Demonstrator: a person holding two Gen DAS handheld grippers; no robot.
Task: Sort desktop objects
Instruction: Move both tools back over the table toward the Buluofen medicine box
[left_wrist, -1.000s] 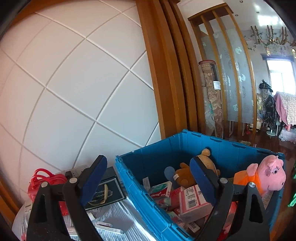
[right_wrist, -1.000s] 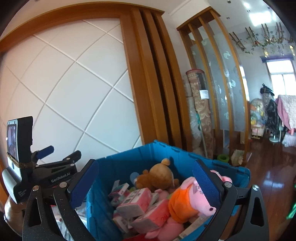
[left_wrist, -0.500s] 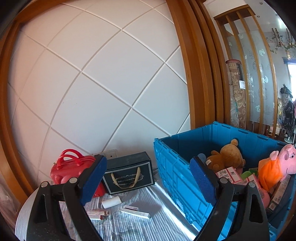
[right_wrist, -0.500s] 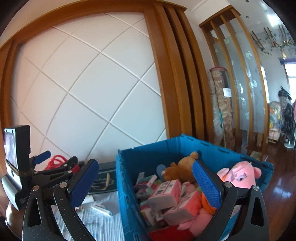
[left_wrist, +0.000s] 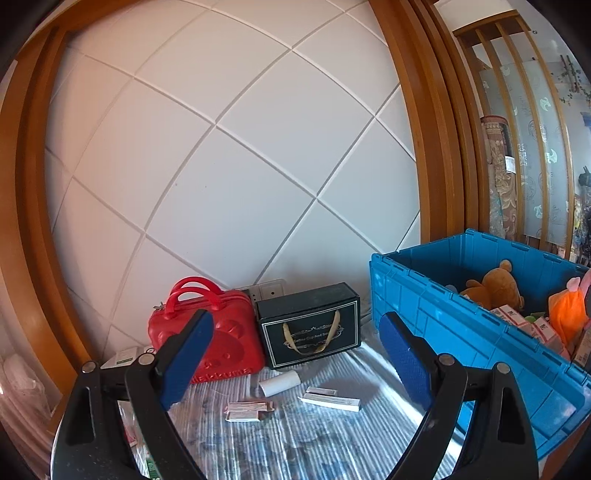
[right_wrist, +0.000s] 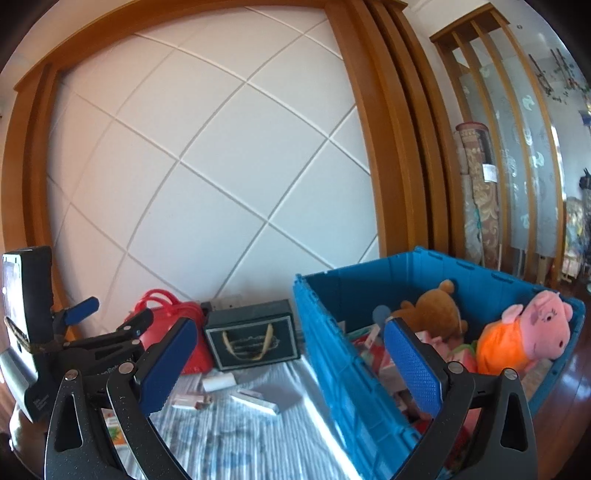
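Two claws spread wide and empty, left claw (left_wrist: 295, 354), right claw (right_wrist: 291, 358), long white box (left_wrist: 330, 397) lying flat, crosswise

Blue crate (left_wrist: 480, 332) right; striped tabletop (left_wrist: 295, 443) mostly open

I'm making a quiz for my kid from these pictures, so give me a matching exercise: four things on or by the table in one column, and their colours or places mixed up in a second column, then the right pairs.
Things
1. handbag case
2. gift box
3. crate
4. pig plush

Descriptions
A. blue, holds the toys
B. red, against the wall
C. pink with an orange dress, inside the crate
D. dark, with a ribbon handle, between the red thing and the blue one

Pairs: 1-B, 2-D, 3-A, 4-C
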